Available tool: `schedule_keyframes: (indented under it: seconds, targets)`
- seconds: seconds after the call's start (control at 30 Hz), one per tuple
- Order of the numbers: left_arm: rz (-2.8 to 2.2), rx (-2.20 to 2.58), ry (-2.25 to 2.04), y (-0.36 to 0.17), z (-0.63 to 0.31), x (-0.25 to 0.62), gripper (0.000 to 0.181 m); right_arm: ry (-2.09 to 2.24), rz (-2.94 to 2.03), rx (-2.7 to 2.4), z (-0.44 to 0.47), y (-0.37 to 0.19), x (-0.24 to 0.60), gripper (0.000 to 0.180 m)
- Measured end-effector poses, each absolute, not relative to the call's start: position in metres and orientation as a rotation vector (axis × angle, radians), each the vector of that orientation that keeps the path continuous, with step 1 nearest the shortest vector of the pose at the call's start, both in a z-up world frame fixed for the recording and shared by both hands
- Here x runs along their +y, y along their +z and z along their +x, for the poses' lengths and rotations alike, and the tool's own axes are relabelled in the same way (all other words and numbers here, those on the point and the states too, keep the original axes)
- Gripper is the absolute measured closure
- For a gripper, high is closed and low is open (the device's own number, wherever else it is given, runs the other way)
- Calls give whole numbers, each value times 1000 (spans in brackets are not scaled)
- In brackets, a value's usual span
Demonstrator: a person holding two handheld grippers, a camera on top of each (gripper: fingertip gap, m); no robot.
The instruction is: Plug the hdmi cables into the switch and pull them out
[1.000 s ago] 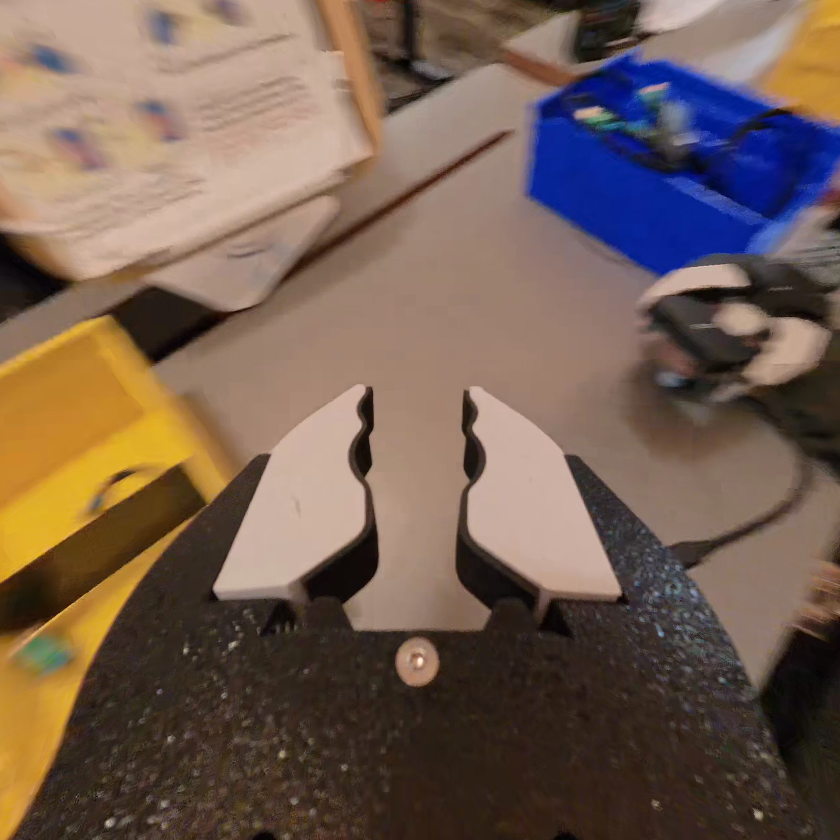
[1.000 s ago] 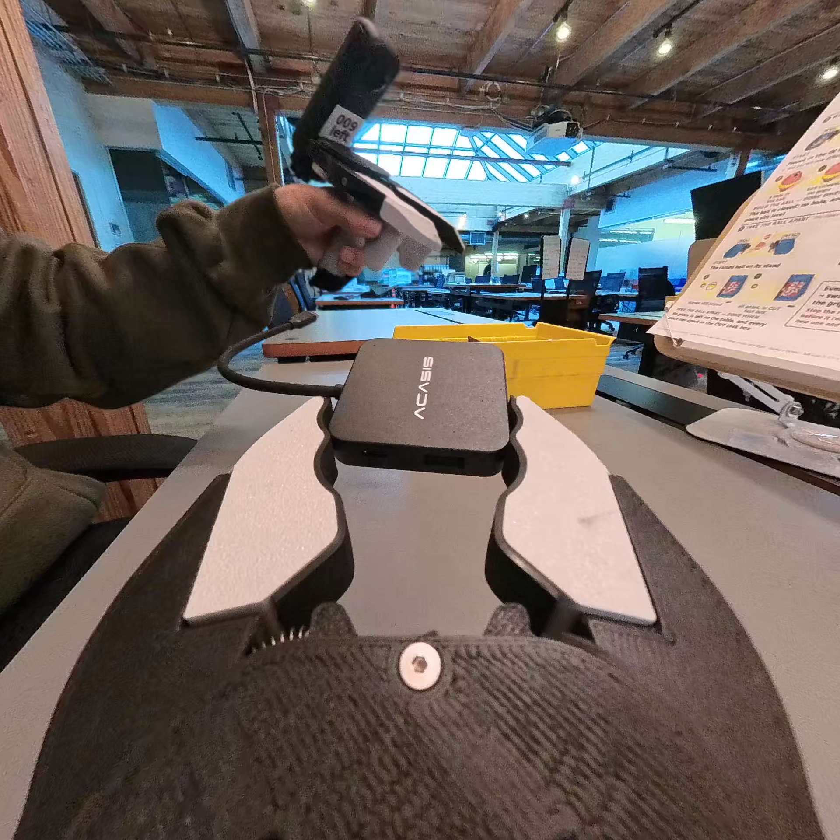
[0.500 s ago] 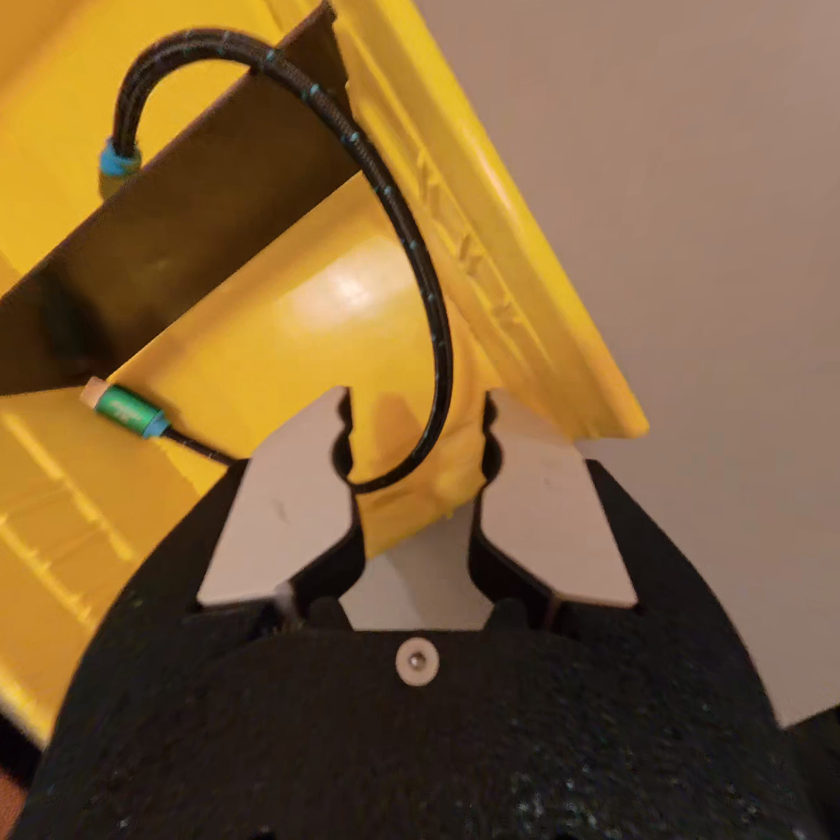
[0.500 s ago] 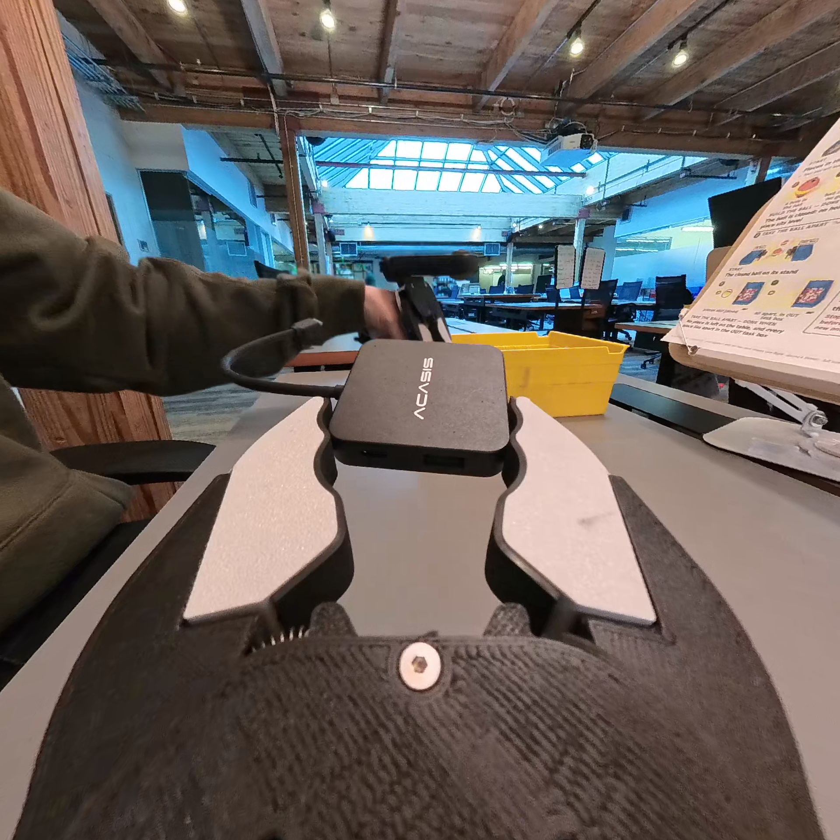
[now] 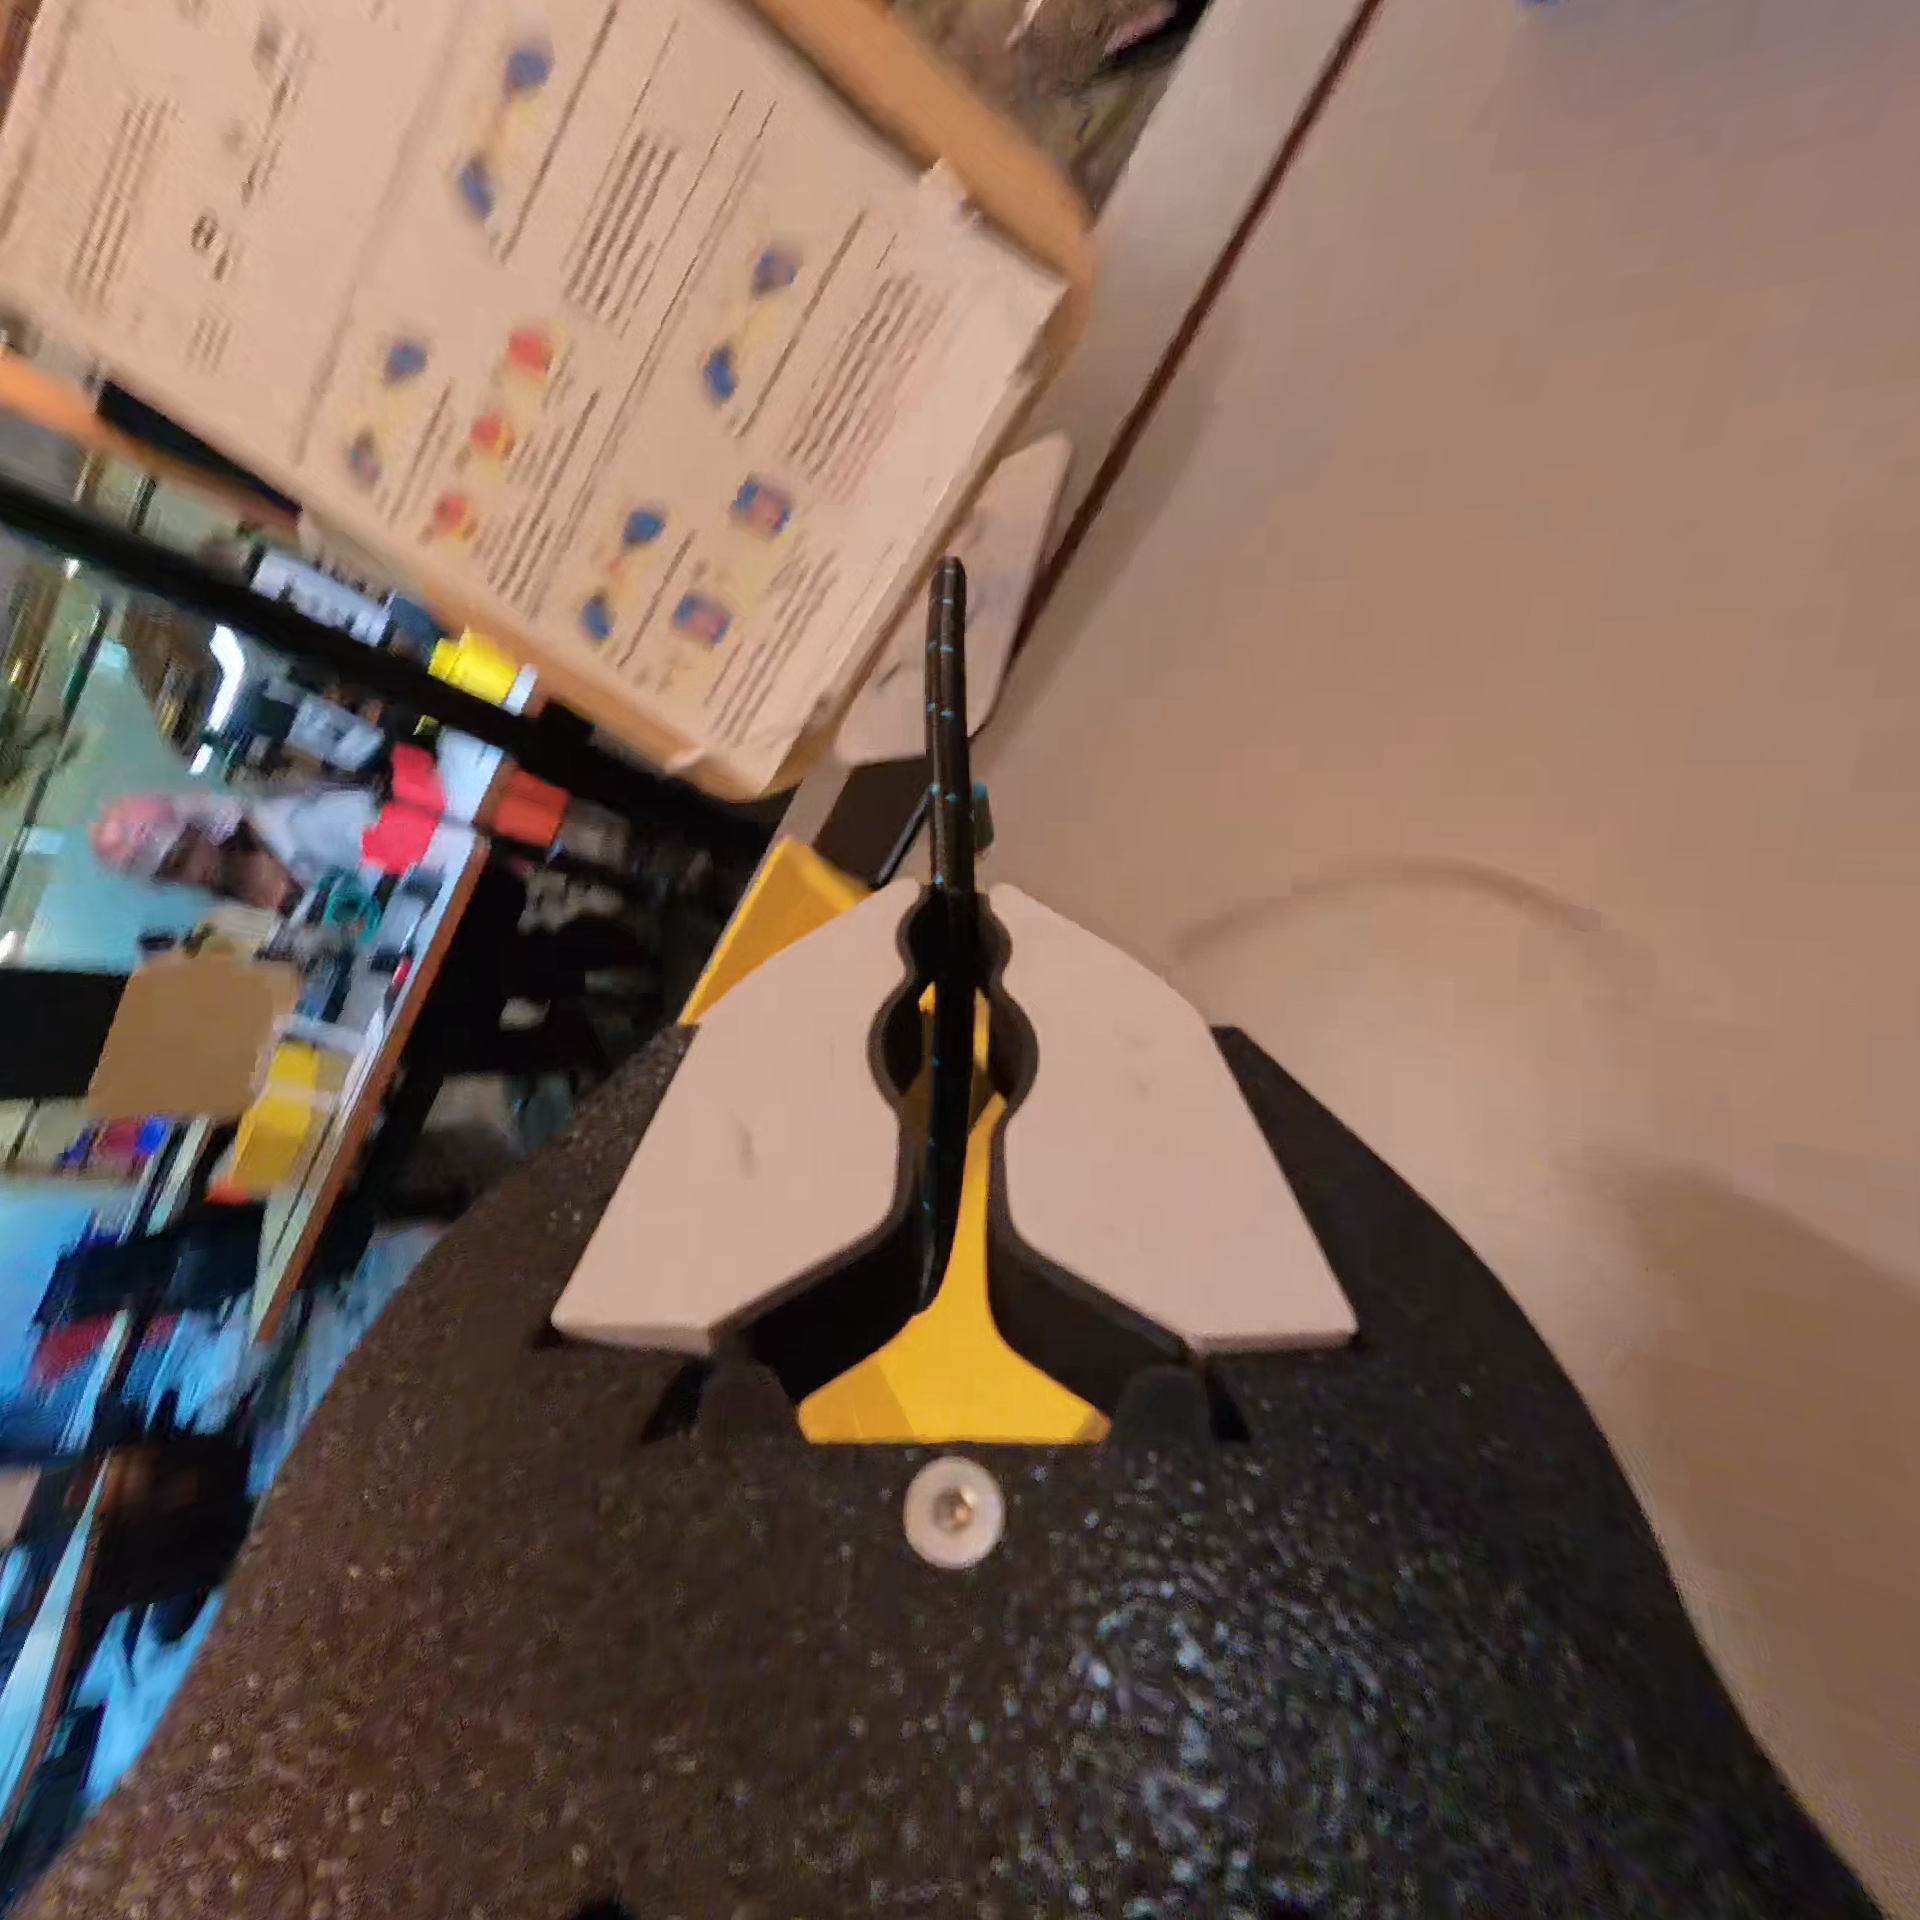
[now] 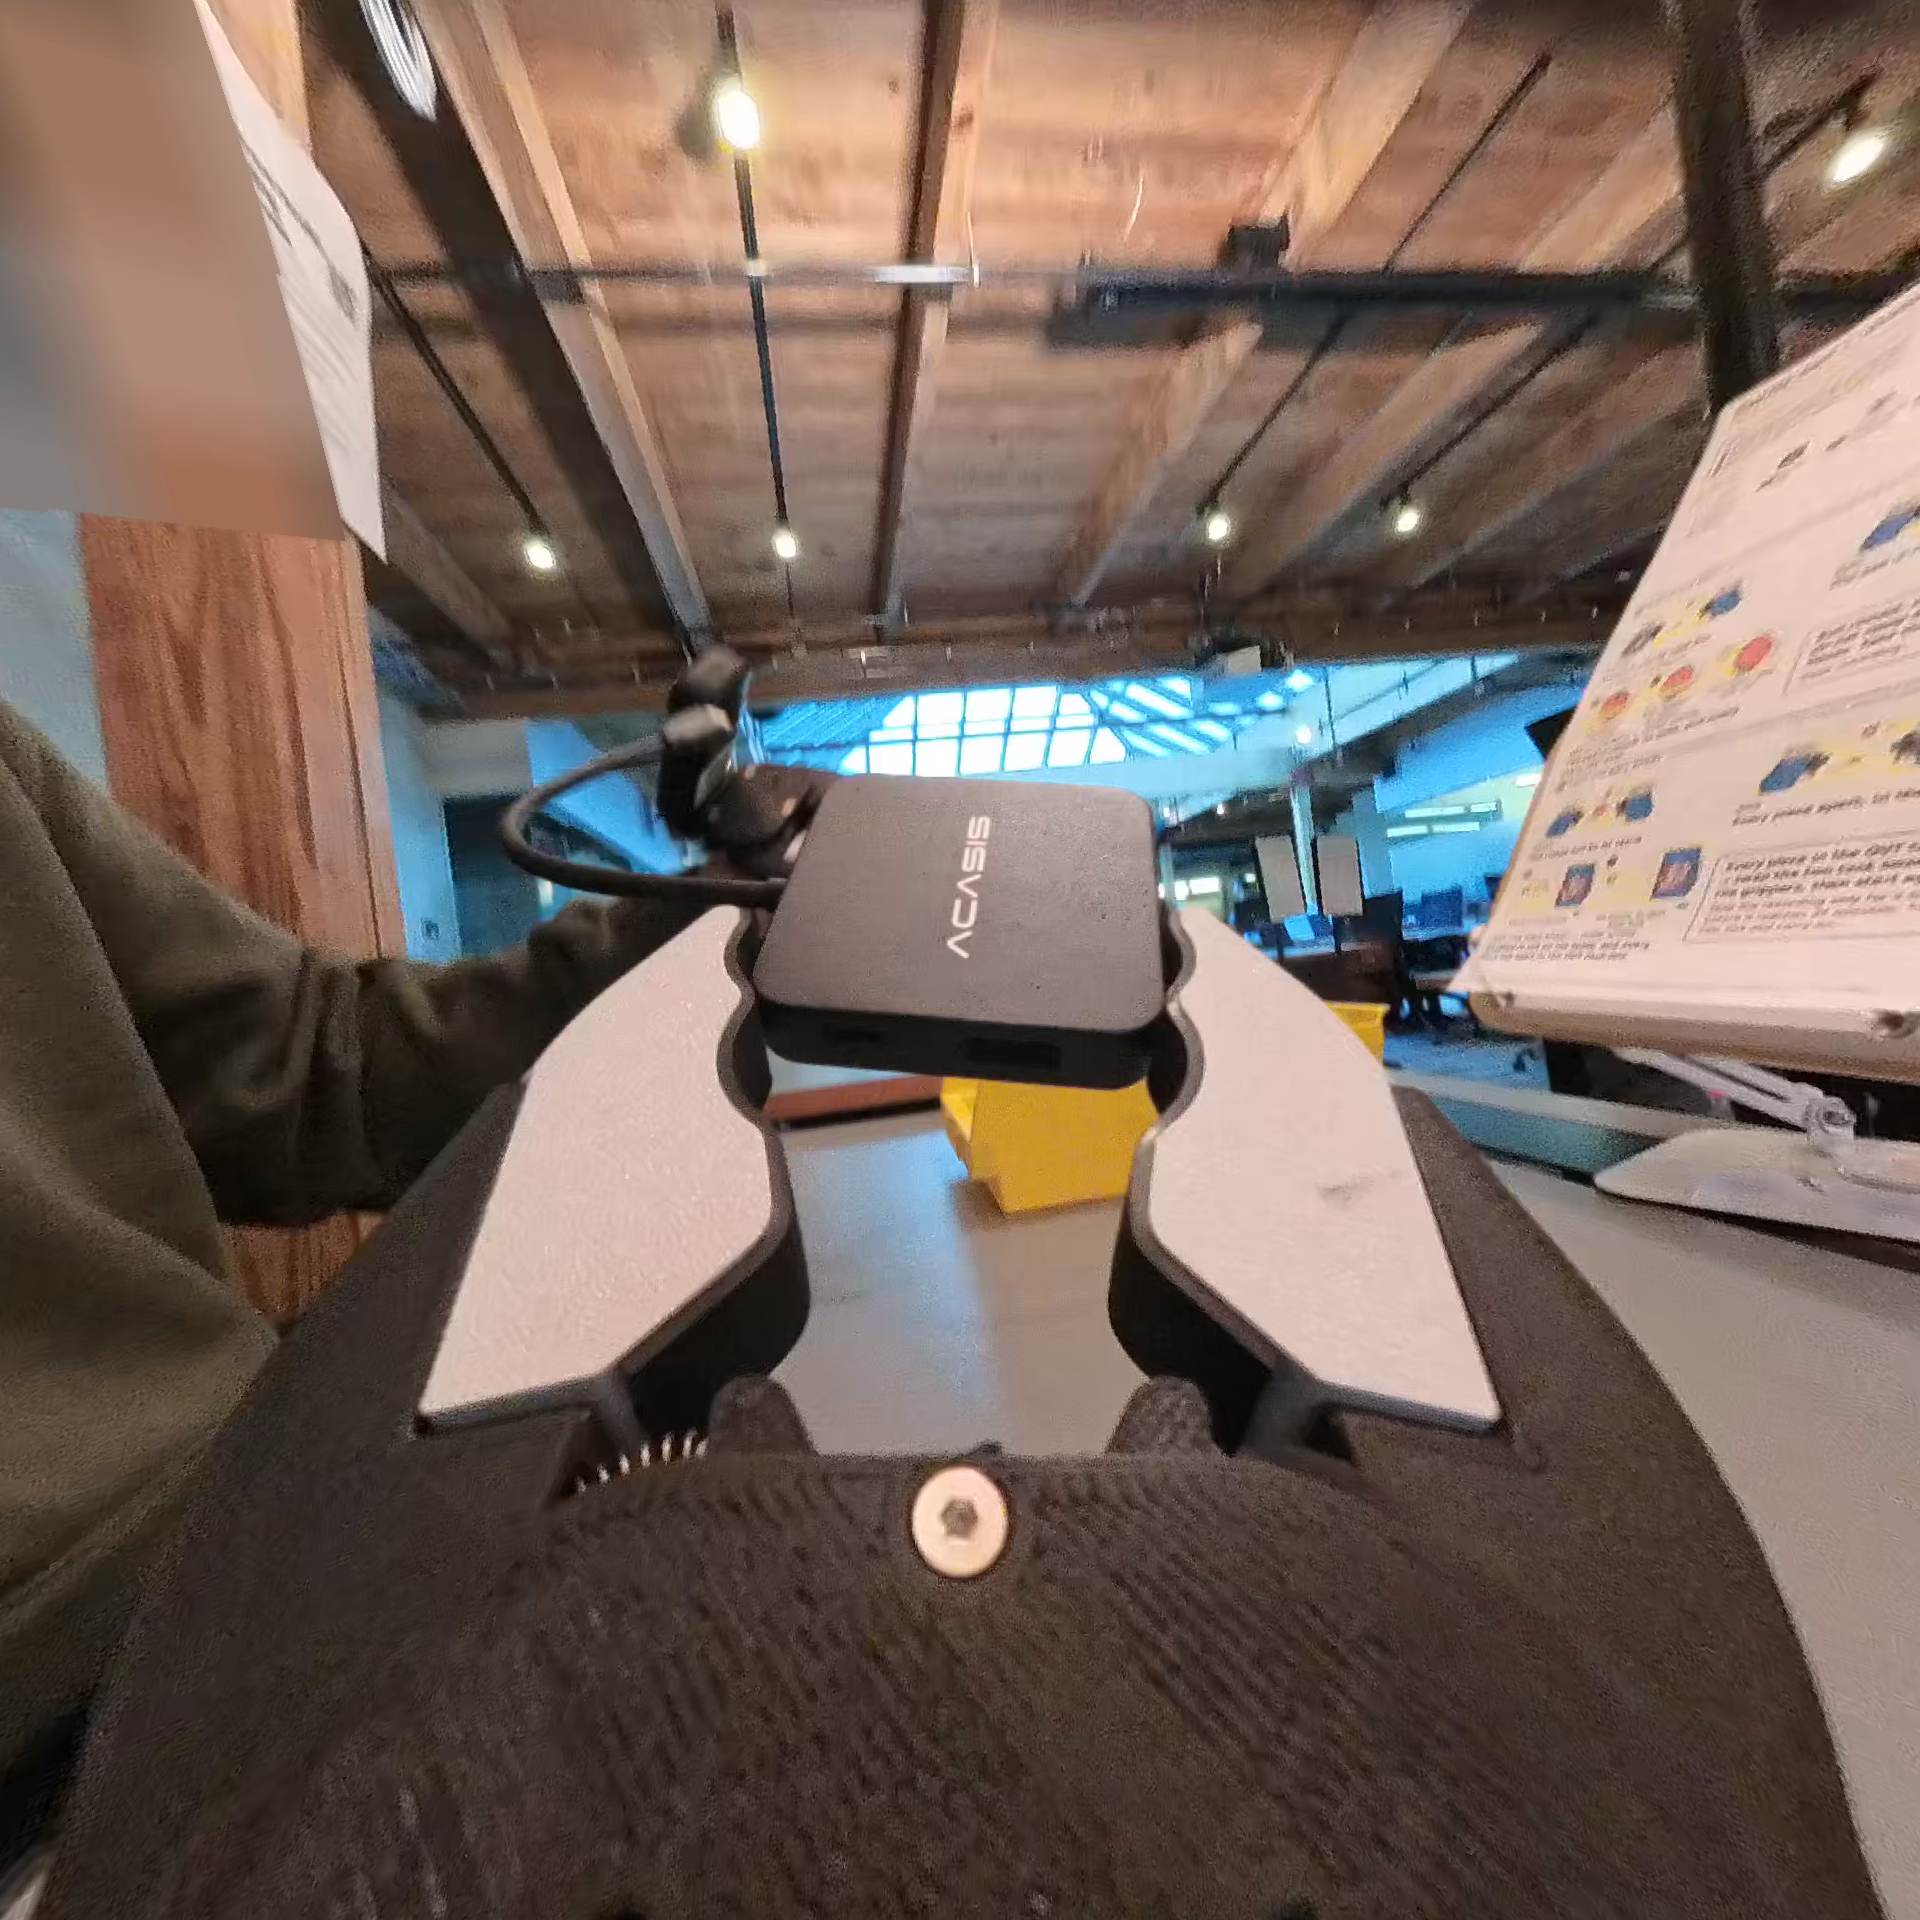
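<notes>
Above the grey table [image 6: 935,1299], right tool [image 6: 961,997] clamps the switch [image 6: 966,904]; left tool [image 5: 948,925] pinches a braided cable [image 5: 948,748].

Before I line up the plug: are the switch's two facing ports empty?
Empty: both front slots of the switch in the right tool show dark, nothing inserted.

The left gripper [image 5: 951,914] pinches a thin black braided cable [image 5: 948,727] in its jaws, above a yellow plastic bin [image 5: 935,1392] and the grey bench [image 5: 1507,623].
</notes>
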State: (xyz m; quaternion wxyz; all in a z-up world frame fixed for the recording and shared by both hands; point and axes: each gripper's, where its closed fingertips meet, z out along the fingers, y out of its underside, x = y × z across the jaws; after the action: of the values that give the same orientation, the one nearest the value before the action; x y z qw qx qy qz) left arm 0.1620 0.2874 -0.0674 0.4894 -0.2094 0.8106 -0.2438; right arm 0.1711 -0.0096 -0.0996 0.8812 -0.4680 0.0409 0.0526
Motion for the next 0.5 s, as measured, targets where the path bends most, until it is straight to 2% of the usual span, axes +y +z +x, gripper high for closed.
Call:
schedule_keyframes:
  seconds: [0.03, 0.13, 0.23, 0.43, 0.5]
  targets:
    - [-417, 1996, -638, -79, 149, 264, 174, 113, -960, 76, 170, -98, -17, 107]
    - [-147, 2073, -692, -136, 110, 207, 175, 104, -994, 68, 166, -102, -17, 107]
    - [-107, 2148, -781, -188, 82, 176, 175, 79, -1062, 79, 166, -113, -7, 107]
    - [-239, 2356, -881, -241, 50, 181, 169, 42, -1177, 63, 160, -129, 10, 107]
    - [-260, 2460, -912, -248, 37, 182, 160, 50, -1171, 33, 155, -128, 9, 107]
